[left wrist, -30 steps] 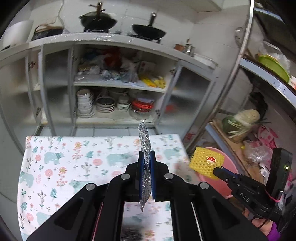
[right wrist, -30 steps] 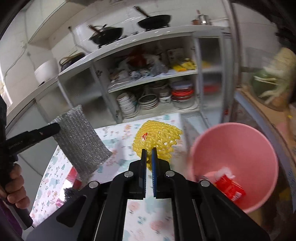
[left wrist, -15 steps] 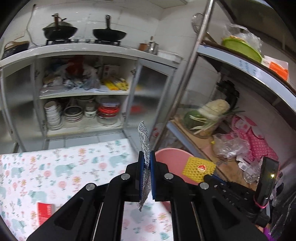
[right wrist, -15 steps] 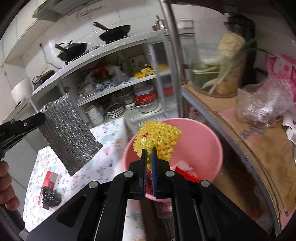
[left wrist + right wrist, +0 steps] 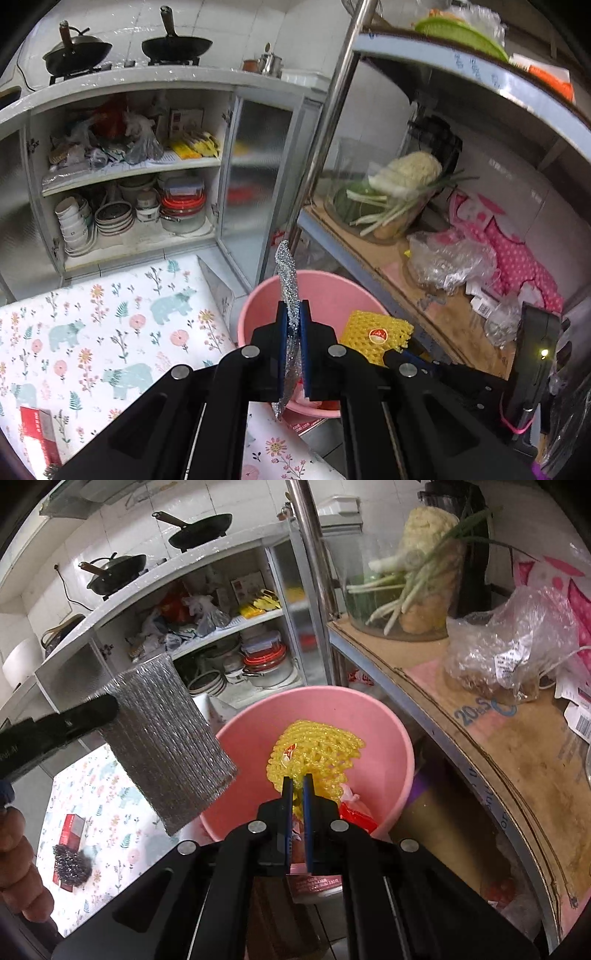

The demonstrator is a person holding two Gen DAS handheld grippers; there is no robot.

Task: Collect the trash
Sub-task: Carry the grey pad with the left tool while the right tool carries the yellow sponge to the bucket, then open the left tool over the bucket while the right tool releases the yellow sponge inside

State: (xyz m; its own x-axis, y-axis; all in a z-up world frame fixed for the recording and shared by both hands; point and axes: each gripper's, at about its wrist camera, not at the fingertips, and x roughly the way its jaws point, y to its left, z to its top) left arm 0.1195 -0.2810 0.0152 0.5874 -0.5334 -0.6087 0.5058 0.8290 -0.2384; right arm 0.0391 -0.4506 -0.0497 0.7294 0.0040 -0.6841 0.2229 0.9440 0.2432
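My left gripper [image 5: 293,325] is shut on a silver foil sheet [image 5: 287,280], held edge-on over the near rim of a pink bucket [image 5: 321,291]. In the right wrist view the same sheet [image 5: 166,738] hangs left of the bucket [image 5: 369,720]. My right gripper [image 5: 297,786] is shut on a yellow foam net [image 5: 317,749] with a red sticker, held over the bucket's opening. The net also shows in the left wrist view [image 5: 373,332]. Red and white wrappers [image 5: 354,808] lie inside the bucket.
A table with a floral cloth [image 5: 92,332] stands left of the bucket, with a red box [image 5: 72,827] and a steel scourer [image 5: 72,862] on it. A metal shelf [image 5: 480,738] with vegetables and bags is to the right. An open cupboard [image 5: 129,184] stands behind.
Both grippers have swung right from over the table to the pink bucket, carrying the foil sheet and the yellow net. The net now hangs over the bucket's inside.
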